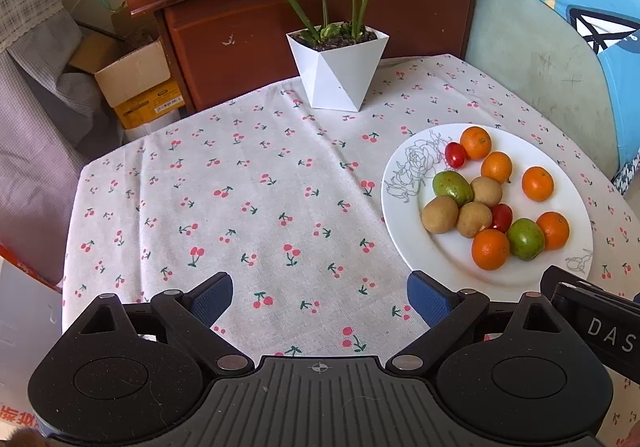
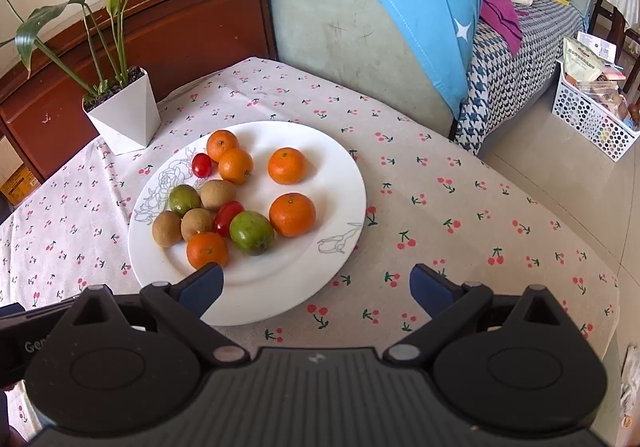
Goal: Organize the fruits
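A white plate (image 1: 404,183) (image 2: 320,279) with a drawn rose holds mixed fruit on the cherry-print tablecloth. On it lie several oranges (image 2: 292,214), brown longan-like fruits (image 2: 167,228), two green fruits (image 2: 251,232) and two cherry tomatoes (image 2: 201,164). My left gripper (image 1: 320,297) hovers open over bare cloth, left of the plate, with nothing between its blue pads. My right gripper (image 2: 316,287) stands open at the plate's near rim, its left fingertip (image 2: 202,289) just below the nearest orange (image 2: 207,249). It holds nothing.
A white faceted pot (image 1: 338,67) (image 2: 126,113) with a leafy plant stands at the table's back. A wooden cabinet (image 1: 320,27) and a sofa with blue bedding (image 2: 400,7) lie behind. Cardboard boxes (image 1: 136,87) sit at left, a white basket (image 2: 592,119) on the floor right.
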Tool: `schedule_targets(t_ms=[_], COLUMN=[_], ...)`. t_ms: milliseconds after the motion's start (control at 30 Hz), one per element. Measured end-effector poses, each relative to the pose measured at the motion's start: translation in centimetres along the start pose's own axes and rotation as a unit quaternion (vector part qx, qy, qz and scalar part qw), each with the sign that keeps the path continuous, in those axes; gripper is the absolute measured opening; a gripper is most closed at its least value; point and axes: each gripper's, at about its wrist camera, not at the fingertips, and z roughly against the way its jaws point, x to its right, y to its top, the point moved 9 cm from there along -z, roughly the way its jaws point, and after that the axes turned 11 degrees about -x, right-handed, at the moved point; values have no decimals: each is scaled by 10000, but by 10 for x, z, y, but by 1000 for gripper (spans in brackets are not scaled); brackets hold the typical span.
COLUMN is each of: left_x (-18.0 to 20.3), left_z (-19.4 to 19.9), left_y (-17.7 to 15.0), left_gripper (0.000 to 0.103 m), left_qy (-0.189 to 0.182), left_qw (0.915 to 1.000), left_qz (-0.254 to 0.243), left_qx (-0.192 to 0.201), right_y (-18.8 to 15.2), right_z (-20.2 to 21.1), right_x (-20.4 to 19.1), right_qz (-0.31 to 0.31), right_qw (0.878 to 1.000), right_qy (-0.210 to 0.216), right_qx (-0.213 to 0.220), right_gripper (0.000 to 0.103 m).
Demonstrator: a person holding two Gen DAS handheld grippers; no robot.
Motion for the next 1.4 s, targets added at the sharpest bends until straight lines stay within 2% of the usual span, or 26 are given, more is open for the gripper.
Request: schedule_targets(t_ms=[800, 1400], left_x=[-7, -47], left_z=[3, 7], left_y=[0, -18], left_gripper=[95, 95], left_qy=[155, 193], left_qw=[9999, 9991], left_qz=[4, 367], left_qx=[42, -15], right_y=[-2, -16], right_z=[0, 5], right_x=[-7, -42], right_qz=[84, 596], right_qw=[9999, 9973], right_qy=[-23, 379], right_qx=[78, 218], right_gripper=[99, 99])
